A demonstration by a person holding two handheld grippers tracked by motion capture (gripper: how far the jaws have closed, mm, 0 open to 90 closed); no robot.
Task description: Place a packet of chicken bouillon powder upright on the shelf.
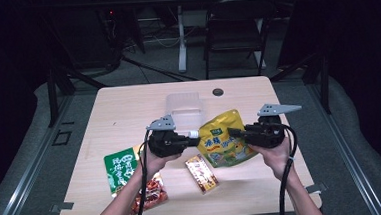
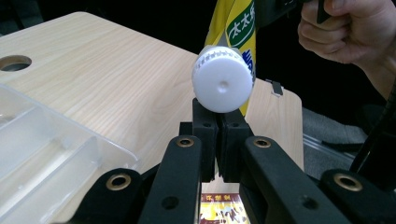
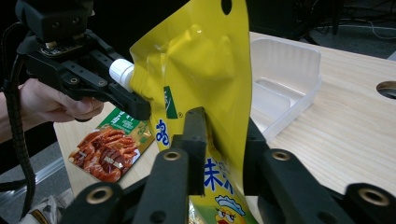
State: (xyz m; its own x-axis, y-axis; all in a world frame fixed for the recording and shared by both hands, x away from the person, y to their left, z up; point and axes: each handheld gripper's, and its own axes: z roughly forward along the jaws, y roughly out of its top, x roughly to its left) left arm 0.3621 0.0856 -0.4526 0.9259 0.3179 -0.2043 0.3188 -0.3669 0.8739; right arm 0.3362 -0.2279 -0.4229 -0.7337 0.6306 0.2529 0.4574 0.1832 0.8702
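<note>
A yellow spouted pouch (image 1: 224, 138) hangs in the air between my two grippers, over the middle of the table. My left gripper (image 1: 196, 138) is shut on the pouch's corner just under its white screw cap (image 2: 223, 78); in the left gripper view the jaws (image 2: 218, 116) stand pressed together below the cap. In the right gripper view my right gripper (image 3: 225, 135) has one jaw on each side of the pouch (image 3: 205, 70), with a gap between the pads and the thin film. That view also has the left gripper (image 3: 135, 105) by the cap (image 3: 122, 72).
A clear plastic divided tray (image 1: 182, 108) stands on the table behind the pouch. A green packet (image 1: 120, 169), a red food packet (image 1: 151, 195) and a small packet (image 1: 201, 173) lie near the front edge. A round hole (image 1: 218, 92) is at the table's back.
</note>
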